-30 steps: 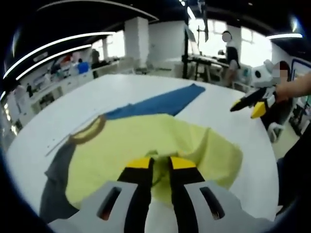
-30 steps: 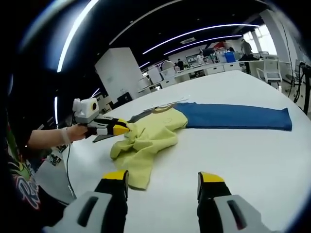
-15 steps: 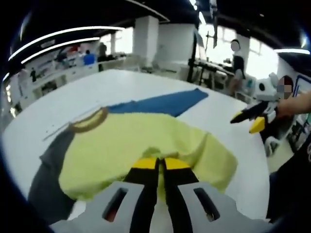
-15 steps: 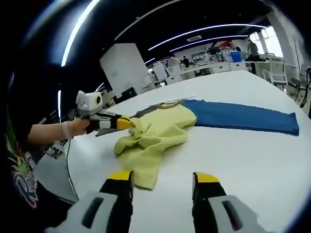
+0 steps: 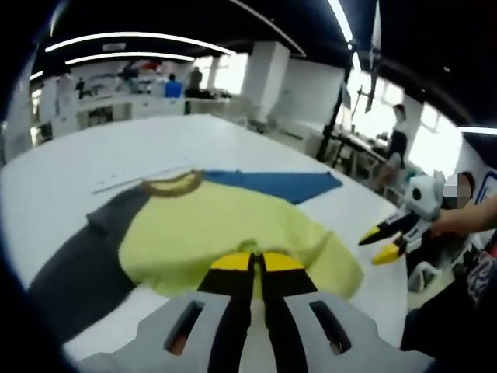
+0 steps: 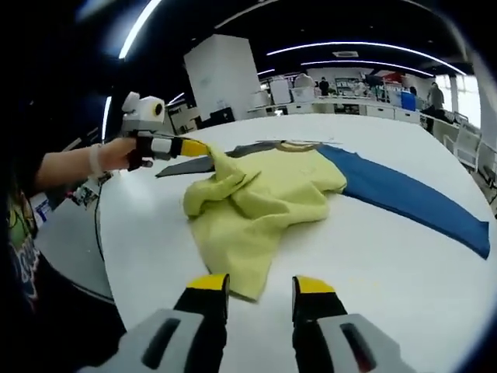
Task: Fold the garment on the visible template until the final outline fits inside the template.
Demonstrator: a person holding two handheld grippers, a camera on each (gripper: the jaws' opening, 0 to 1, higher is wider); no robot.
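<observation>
A yellow garment (image 5: pixel 225 229) with a tan collar (image 5: pixel 172 185) and a grey sleeve (image 5: pixel 78 256) lies on the white table (image 5: pixel 70 167), partly over a blue template (image 5: pixel 272 185). My left gripper (image 5: pixel 257 262) is shut on a fold of the yellow cloth. In the right gripper view that left gripper (image 6: pixel 194 147) holds the cloth raised at the garment's (image 6: pixel 264 202) far left side. My right gripper (image 6: pixel 260 286) is open, its jaws just short of the garment's near hem. The template (image 6: pixel 411 198) stretches off to the right. The right gripper (image 5: pixel 384 242) also shows at the table's right edge.
The table's (image 6: pixel 388 264) rounded edge runs close on the left in the right gripper view, with a person's arm (image 6: pixel 66 167) beyond it. A person (image 5: pixel 400 136) stands by stands and desks in the background. Bare table lies right of the garment.
My left gripper has closed fully on the yellow fold and drawn it up. My right gripper has come nearer to the garment's hem, and its jaws have narrowed.
</observation>
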